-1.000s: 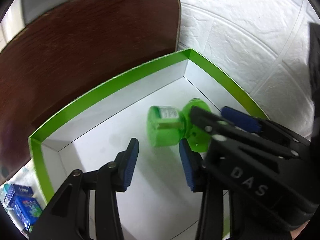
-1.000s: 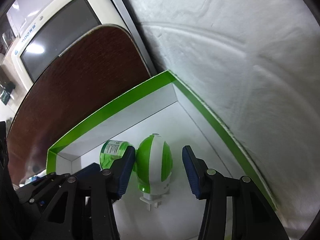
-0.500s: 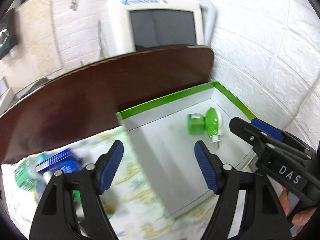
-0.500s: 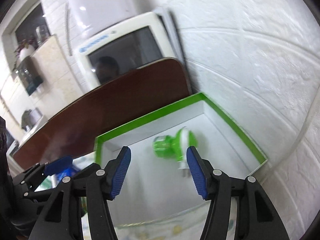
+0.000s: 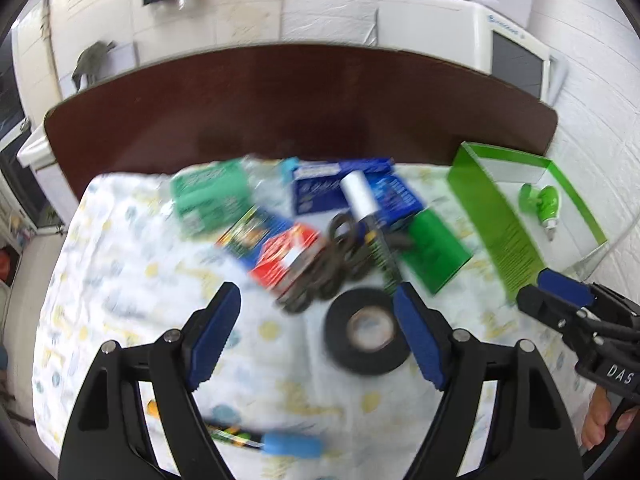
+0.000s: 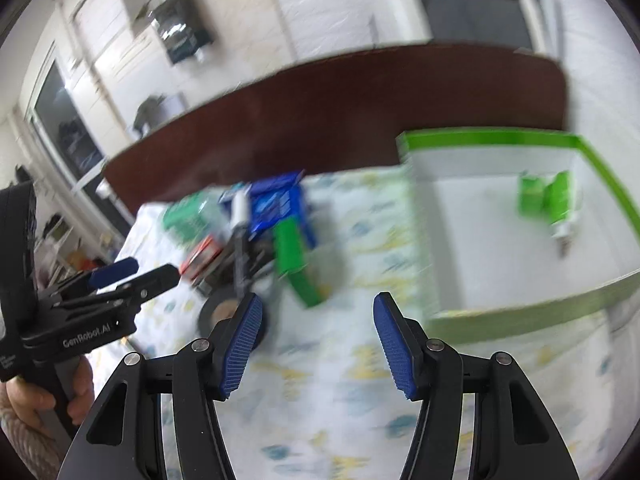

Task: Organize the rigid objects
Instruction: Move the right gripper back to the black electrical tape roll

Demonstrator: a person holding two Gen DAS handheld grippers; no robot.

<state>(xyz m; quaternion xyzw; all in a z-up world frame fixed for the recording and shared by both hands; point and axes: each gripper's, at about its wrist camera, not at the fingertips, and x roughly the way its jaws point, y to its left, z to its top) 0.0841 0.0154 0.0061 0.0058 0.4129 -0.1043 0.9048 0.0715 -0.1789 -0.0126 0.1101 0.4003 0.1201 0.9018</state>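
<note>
Both claws hung above the cloth-covered bench (image 5: 132,280), each spread wide and holding nothing. The left claw (image 5: 318,334) pointed down and forward over the clutter, its blue pads (image 5: 214,334) standing either side of the space just near of a roll of black tape (image 5: 366,330) that lay flat on the cloth. The right claw (image 6: 316,350) hovered to the right of it, level and facing the far side, with bare patterned cloth between its pads (image 6: 394,346); a hand (image 6: 38,408) gripping the left tool's handle showed at the near left of the right wrist view.

The green-rimmed box (image 5: 508,220) sat at the far right of the bench against the white wall, and a green-and-white plug-in device (image 5: 542,204) lay on its side inside it. Left of the box, a loose heap held a green carton (image 5: 434,254), blue packets (image 5: 340,186), a red-and-blue pack (image 5: 280,254), a teal packet (image 5: 210,196), a white-capped marker (image 5: 370,226) and a dark tangle of bands (image 5: 326,268). A pen with a blue cap (image 5: 280,446) lay near the left claw's base. Both views were smeared by motion.
</note>
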